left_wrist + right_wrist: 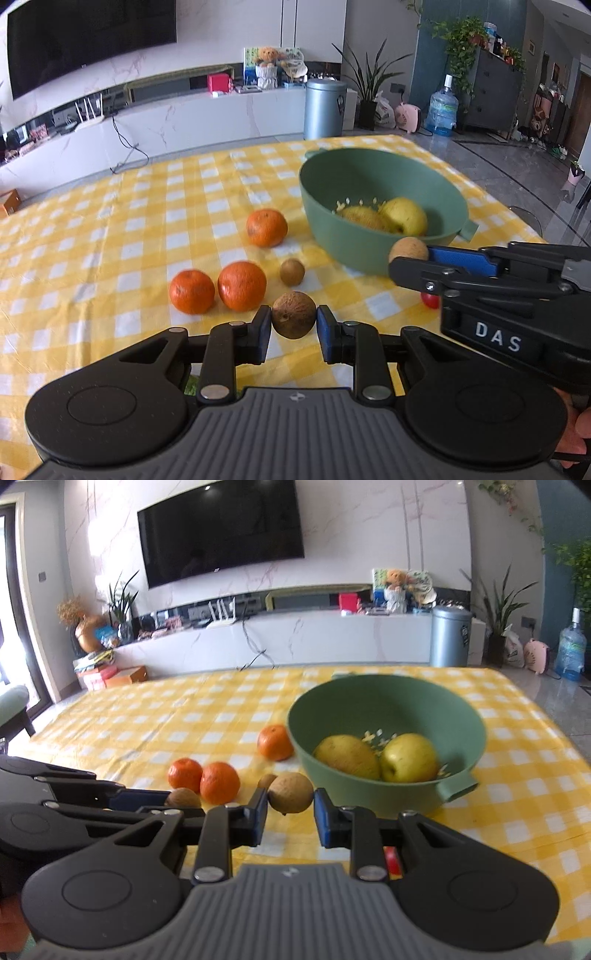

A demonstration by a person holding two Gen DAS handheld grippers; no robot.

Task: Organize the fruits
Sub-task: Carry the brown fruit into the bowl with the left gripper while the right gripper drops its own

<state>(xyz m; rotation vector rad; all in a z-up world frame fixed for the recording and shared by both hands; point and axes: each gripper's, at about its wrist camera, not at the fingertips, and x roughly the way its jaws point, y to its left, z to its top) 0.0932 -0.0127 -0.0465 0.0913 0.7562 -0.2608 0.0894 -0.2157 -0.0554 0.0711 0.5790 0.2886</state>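
Fruits: two brown round fruits are each bracketed by fingers, on the worktop (92,229) near the green bowl (369,177). Left gripper (293,328) holds one (293,319); right gripper (290,808) grips the other (290,792). Judged pick step; next, lift both over the rim.

Both grippers are held low over the desk (110,206), side by side. The left gripper (293,326) has its blue-padded fingers (325,332) closed against a brown fruit (293,319). The right gripper (290,806), just to its right and nearer the green bowl (388,701), pinches a paler brown fruit (290,792) between its pads.
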